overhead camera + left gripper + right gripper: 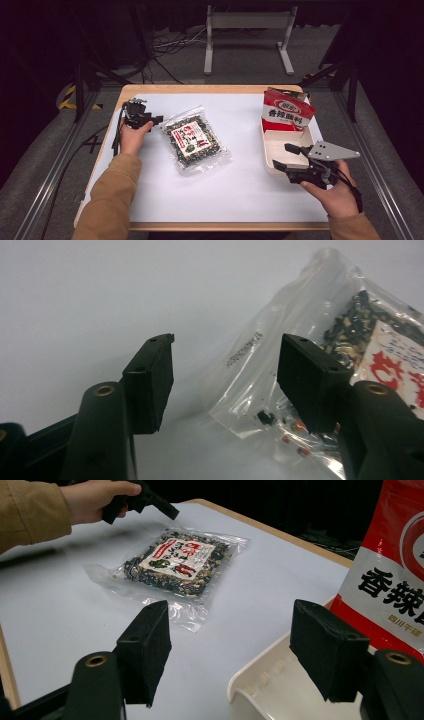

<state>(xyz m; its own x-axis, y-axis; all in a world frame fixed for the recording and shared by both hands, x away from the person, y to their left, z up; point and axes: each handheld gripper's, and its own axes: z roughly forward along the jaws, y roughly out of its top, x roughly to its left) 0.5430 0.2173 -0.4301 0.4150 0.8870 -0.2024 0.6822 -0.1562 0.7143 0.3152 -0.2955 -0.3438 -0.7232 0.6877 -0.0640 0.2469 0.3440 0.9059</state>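
A clear bag of dark dried food with a red-and-white label lies flat on the white table cover, left of centre. My left gripper is at the bag's far left corner, low over the table. In the left gripper view that gripper is open, with the bag's clear sealed corner between its jaws and not pressed by the pads. My right gripper is open and holds nothing, its jaws either side of the near rim of a white tray. A red-and-white pouch stands upright in the tray's far end.
The white tray sits near the table's right edge. In the right gripper view the bag lies ahead, with the other hand and the left gripper beyond it, and the red pouch rises close on the right. A wooden rim borders the table.
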